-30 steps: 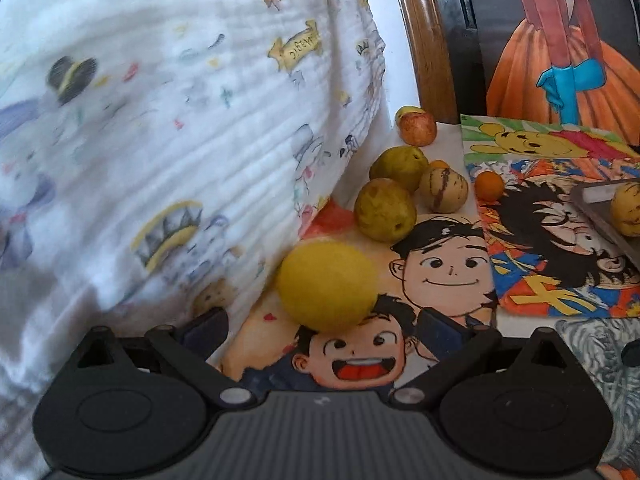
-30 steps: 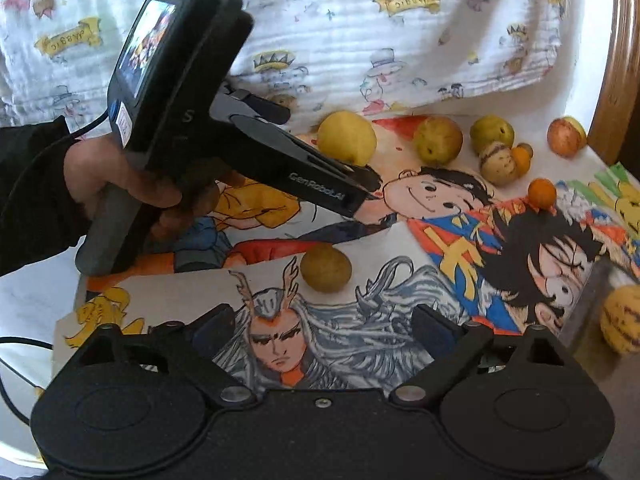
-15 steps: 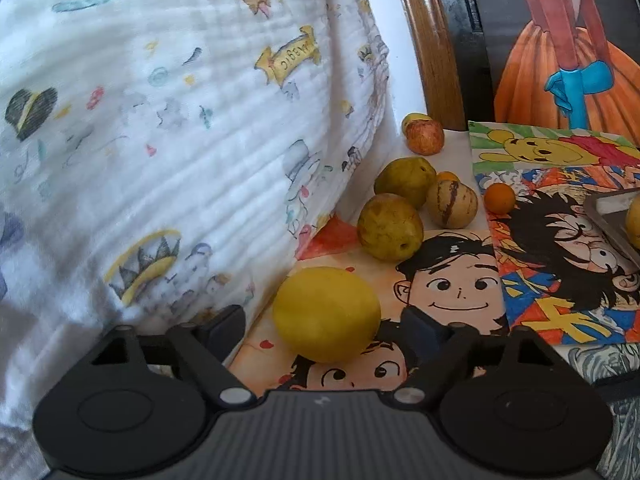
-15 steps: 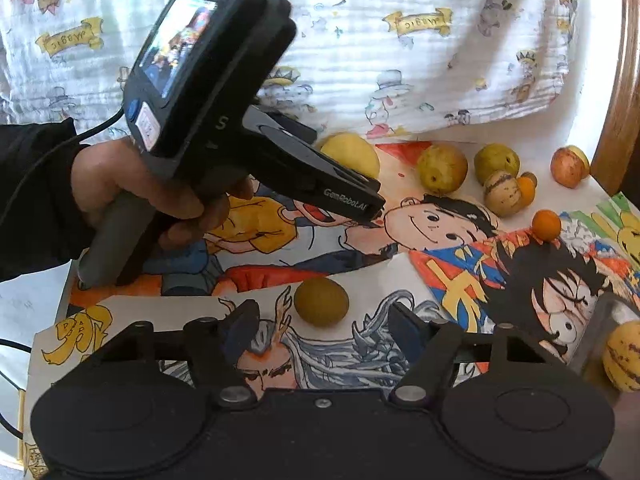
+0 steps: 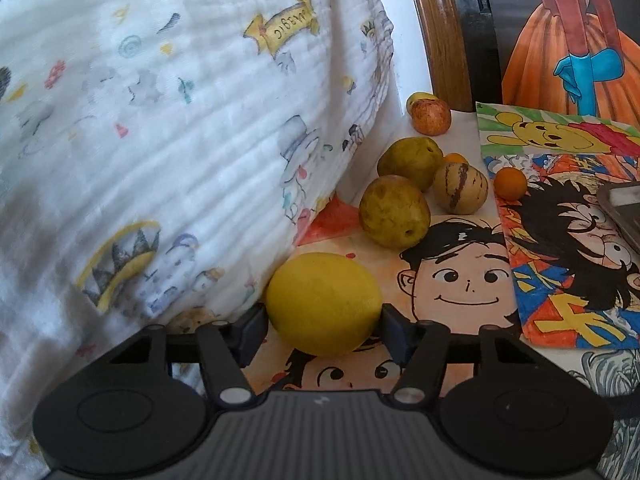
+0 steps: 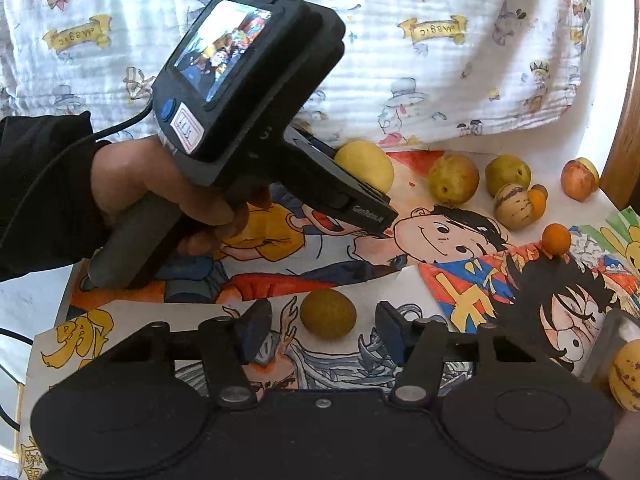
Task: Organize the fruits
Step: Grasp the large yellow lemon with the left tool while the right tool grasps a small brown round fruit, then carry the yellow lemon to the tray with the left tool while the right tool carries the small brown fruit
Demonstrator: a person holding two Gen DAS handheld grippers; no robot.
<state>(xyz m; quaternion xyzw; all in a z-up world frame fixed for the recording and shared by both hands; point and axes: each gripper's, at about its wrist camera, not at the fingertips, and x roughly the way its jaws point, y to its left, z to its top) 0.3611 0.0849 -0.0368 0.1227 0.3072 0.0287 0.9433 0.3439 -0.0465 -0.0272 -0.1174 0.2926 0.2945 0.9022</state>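
My left claw (image 5: 323,326) is closing around the yellow lemon (image 5: 323,303); both pads sit right at its sides, and I cannot tell whether they press yet. The lemon rests on the cartoon-papered table (image 5: 460,292), just beside the white printed cloth (image 5: 180,140).

My right claw (image 6: 323,330) is closing too, with the small brownish-green fruit (image 6: 328,313) between its pads; clear gaps show on both sides, nothing gripped.

Left wrist view only: the wooden post (image 5: 444,40) behind the fruit and the orange-skirted drawing (image 5: 568,52) past it. It also gives a close look at two greenish pears (image 5: 394,212), a striped melon-like fruit (image 5: 460,188), a small orange (image 5: 510,184) and a reddish apple (image 5: 431,116), all well beyond the lemon. A grey tray edge (image 5: 624,208) pokes in at the right.

Right wrist view only: the hand (image 6: 160,188) in a dark sleeve (image 6: 40,192) gripping the left tool's handle, its lit rear screen (image 6: 222,48), and a cable trailing off. It also shows a striped yellow fruit (image 6: 626,376) in the tray at the right border, unseen from the left.
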